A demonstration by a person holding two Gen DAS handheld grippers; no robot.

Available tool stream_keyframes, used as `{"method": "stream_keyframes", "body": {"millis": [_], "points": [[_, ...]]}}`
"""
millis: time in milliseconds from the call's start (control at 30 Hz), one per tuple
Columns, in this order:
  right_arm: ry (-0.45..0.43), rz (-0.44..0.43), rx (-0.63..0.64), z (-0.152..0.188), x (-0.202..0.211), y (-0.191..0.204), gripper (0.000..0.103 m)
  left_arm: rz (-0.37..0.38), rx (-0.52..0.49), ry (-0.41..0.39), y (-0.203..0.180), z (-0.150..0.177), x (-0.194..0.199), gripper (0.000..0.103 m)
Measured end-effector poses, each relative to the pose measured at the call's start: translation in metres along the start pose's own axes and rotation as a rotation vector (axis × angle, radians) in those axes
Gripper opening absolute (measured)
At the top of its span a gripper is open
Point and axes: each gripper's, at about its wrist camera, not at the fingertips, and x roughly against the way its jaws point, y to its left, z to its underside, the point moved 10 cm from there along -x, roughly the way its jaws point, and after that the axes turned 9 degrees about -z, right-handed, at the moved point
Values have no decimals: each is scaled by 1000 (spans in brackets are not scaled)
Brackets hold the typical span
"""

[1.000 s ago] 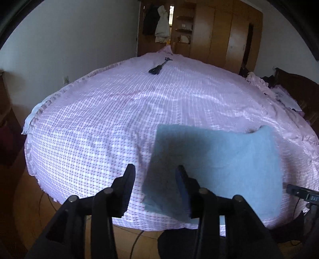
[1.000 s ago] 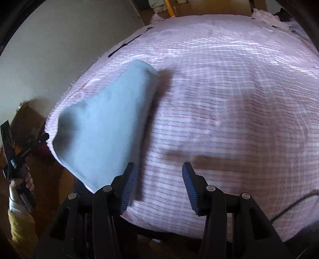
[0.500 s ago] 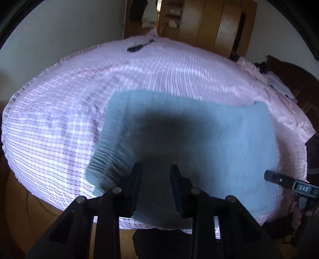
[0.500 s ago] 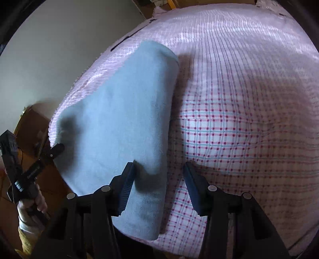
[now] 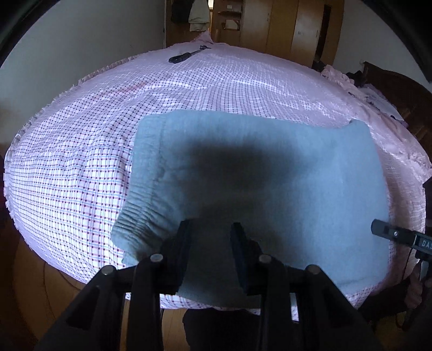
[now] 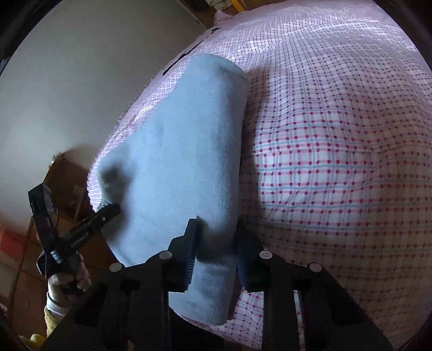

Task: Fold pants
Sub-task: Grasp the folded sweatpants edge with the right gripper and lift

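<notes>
The folded grey-blue pants (image 5: 270, 175) lie flat near the front edge of the bed, with the ribbed waistband (image 5: 135, 218) at the left. My left gripper (image 5: 210, 240) is low over the near edge, its jaws apart with cloth between them. My right gripper (image 6: 216, 237) straddles the folded edge at the other end of the pants (image 6: 189, 151), its jaws also apart around the cloth. The right gripper's tip (image 5: 388, 233) shows in the left wrist view, and the left gripper (image 6: 89, 226) in the right wrist view.
The bed wears a pink checked cover (image 5: 81, 162) that reaches the front edge. A dark tool (image 5: 186, 55) lies at the far side. Wooden wardrobes (image 5: 283, 24) stand behind, a dark headboard (image 5: 399, 91) at the right, wooden furniture (image 6: 67, 178) beside the bed.
Both grippers have moved in from above the bed onto the pants' near edge, and their jaws now straddle the cloth. The left jaws have narrowed a little.
</notes>
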Motion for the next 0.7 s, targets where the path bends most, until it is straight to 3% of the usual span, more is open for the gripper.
{"method": "stream_keyframes", "body": {"millis": [167, 700], "points": [[-32, -1, 45, -9, 12, 15, 7, 10, -11, 0, -1, 7, 15, 32], [-77, -107, 224, -32, 32, 106, 6, 1, 19, 6, 11, -3, 35, 32]]}}
